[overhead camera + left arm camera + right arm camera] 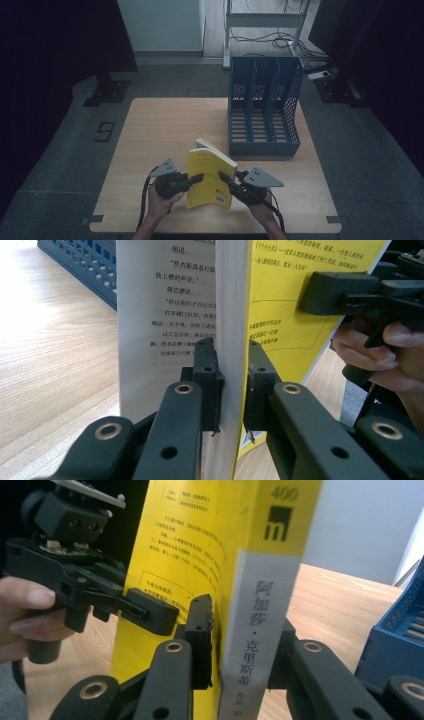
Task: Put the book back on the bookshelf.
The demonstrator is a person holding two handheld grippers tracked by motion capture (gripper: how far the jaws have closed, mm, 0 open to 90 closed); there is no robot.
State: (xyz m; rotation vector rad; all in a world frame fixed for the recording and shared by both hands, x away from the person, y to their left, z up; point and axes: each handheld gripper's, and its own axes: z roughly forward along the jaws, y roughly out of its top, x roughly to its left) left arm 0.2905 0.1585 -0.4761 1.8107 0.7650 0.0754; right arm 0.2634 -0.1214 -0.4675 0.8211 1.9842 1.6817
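Observation:
A yellow paperback book [207, 172] stands upright near the front middle of the wooden table [160, 130]. My left gripper [199, 178] comes in from the left and is shut on the book's page edge [232, 315], one pad on each side. My right gripper [223, 176] comes in from the right and is shut on the spine [255, 610], which bears a white label with printed characters. In the right gripper view, the left gripper's pad [150, 612] presses on the yellow cover [190, 540]. A hand holds each gripper.
A blue file rack [265, 107] with three upright slots stands at the back right of the table, open side facing the book. It shows as blue mesh [85, 265] and a blue corner [400, 640]. Beyond the table are grey floor, cables and a white stand.

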